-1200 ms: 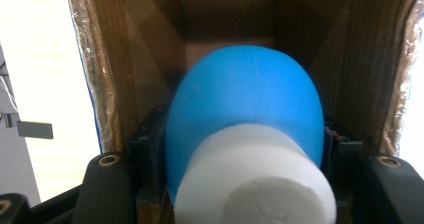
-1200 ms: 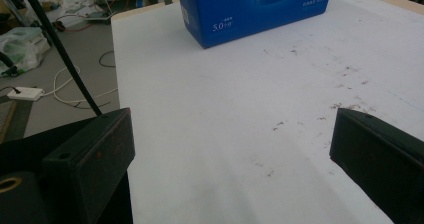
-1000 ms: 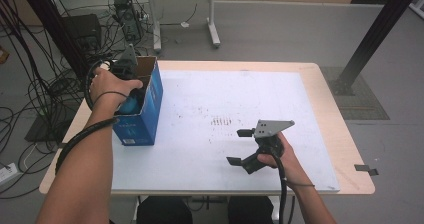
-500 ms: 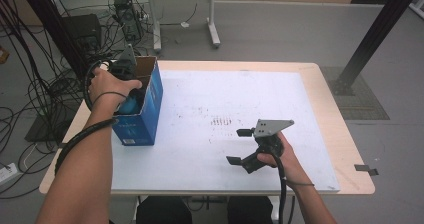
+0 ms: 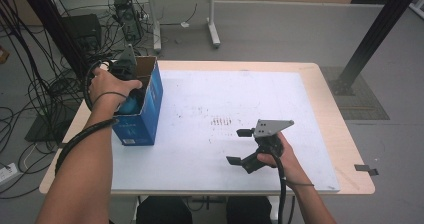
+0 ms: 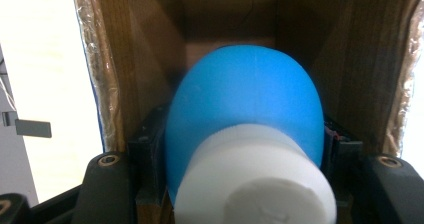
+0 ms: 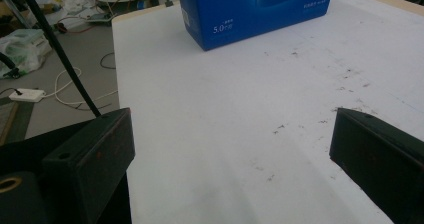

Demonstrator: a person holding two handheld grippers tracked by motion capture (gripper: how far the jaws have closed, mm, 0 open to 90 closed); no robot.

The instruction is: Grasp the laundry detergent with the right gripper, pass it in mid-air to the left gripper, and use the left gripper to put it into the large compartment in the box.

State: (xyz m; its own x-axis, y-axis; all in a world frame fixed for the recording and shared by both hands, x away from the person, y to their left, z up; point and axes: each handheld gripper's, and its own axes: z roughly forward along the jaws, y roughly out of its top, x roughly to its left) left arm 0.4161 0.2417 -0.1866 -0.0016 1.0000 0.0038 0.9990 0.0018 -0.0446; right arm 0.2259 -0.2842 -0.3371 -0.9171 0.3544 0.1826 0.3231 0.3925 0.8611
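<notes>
An open blue cardboard box (image 5: 145, 114) stands at the table's left side; its printed side also shows across the top of the right gripper view (image 7: 255, 9). My left gripper (image 5: 126, 70) reaches down into it from above. In the left gripper view the gripper (image 6: 244, 144) is shut on a blue rounded bottle (image 6: 245, 94) with a white cap (image 6: 255, 179), inside the brown box walls. My right gripper (image 5: 239, 146) rests low over the white sheet near the front edge, pointing left. Its jaws stand wide open (image 7: 232, 154) with nothing between them.
A white sheet (image 5: 225, 94) with dark specks covers most of the wooden table (image 5: 345, 129). Tangled cables (image 5: 30, 99) lie on the floor to the left. A black post (image 5: 375, 34) stands at the back right, and another table's legs (image 5: 212, 19) stand behind.
</notes>
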